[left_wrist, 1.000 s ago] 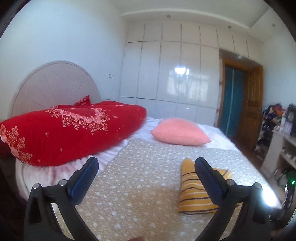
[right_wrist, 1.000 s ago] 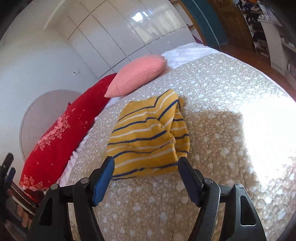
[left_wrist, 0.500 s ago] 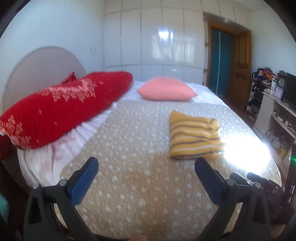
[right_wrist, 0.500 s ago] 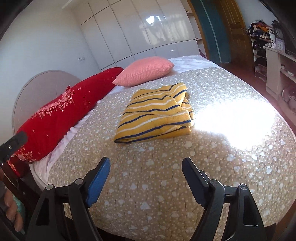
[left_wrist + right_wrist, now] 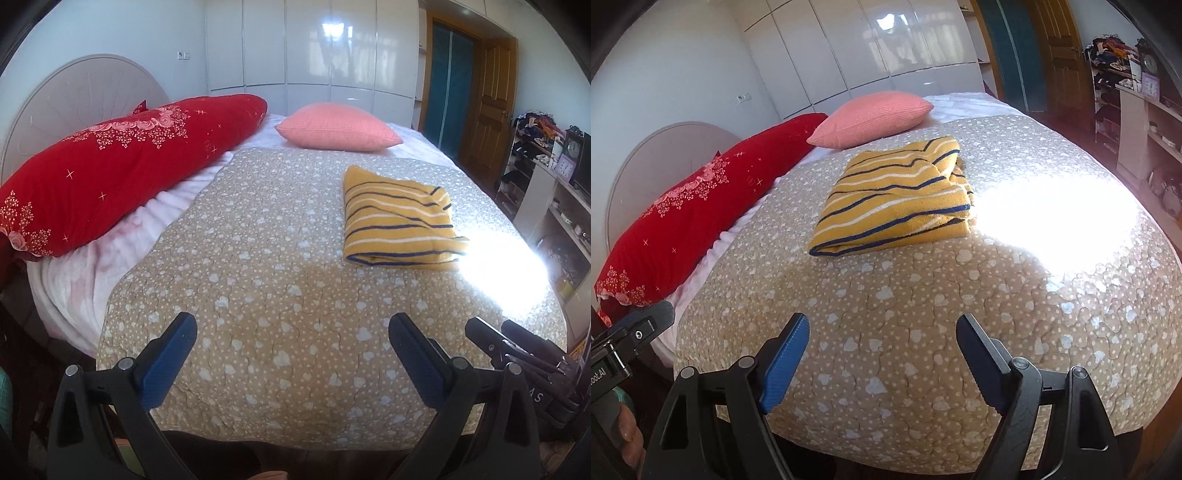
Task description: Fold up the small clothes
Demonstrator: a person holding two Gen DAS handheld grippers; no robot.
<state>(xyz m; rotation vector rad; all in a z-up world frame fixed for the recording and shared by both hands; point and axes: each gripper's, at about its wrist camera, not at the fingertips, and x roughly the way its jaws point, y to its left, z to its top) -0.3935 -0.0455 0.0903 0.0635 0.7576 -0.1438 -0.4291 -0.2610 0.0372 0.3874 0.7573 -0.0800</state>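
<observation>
A yellow garment with navy and white stripes (image 5: 399, 219) lies folded into a flat rectangle on the beige dotted bedspread (image 5: 266, 280); it also shows in the right wrist view (image 5: 894, 199). My left gripper (image 5: 291, 328) is open and empty, held back over the near edge of the bed. My right gripper (image 5: 881, 330) is open and empty, also near the bed's front edge, well short of the garment. The right gripper's body (image 5: 524, 350) shows at the lower right of the left wrist view.
A long red floral pillow (image 5: 122, 162) lies along the left side and a pink cushion (image 5: 338, 127) at the far end. A round headboard (image 5: 74, 96) stands left. Shelves with clutter (image 5: 554, 177) and a wooden door (image 5: 491, 107) are to the right. Bright sunlight falls on the bed's right side.
Both grippers have pulled back from the folded garment toward the bed's near edge. The garment now lies farther away in both views. Both stay open.
</observation>
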